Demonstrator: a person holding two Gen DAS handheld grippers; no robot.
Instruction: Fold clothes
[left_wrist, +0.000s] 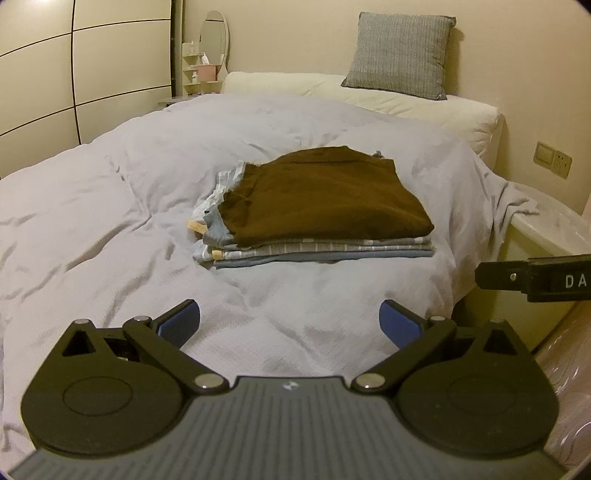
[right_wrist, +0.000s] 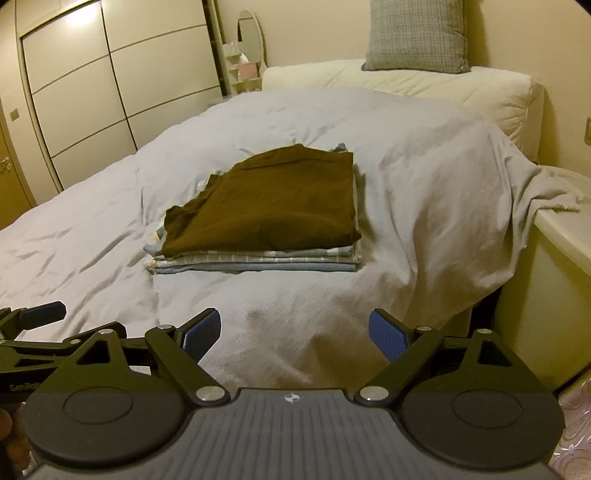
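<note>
- Pale grey rumpled duvet (left_wrist: 110, 206) covers the bed in front of me, with a cream mattress edge and a grey woven cushion (left_wrist: 400, 55) leaning on the wall at the far end.
- Beige panelled wardrobe doors (right_wrist: 110, 96) stand along the left, and an oval mirror (left_wrist: 214, 37) sits in the corner beyond them.
- A folded dark brown garment (left_wrist: 325, 199) lies flat on top of a neat stack of folded blue-grey and striped clothes (left_wrist: 321, 251), resting on the duvet toward the bed's right half.
- My left gripper (left_wrist: 290, 321) hangs over bare duvet just short of the stack, its blue-padded fingers spread wide and holding nothing.
- My right gripper (right_wrist: 295, 330) hangs beside it, likewise spread wide and empty, apart from the clothes.
</note>
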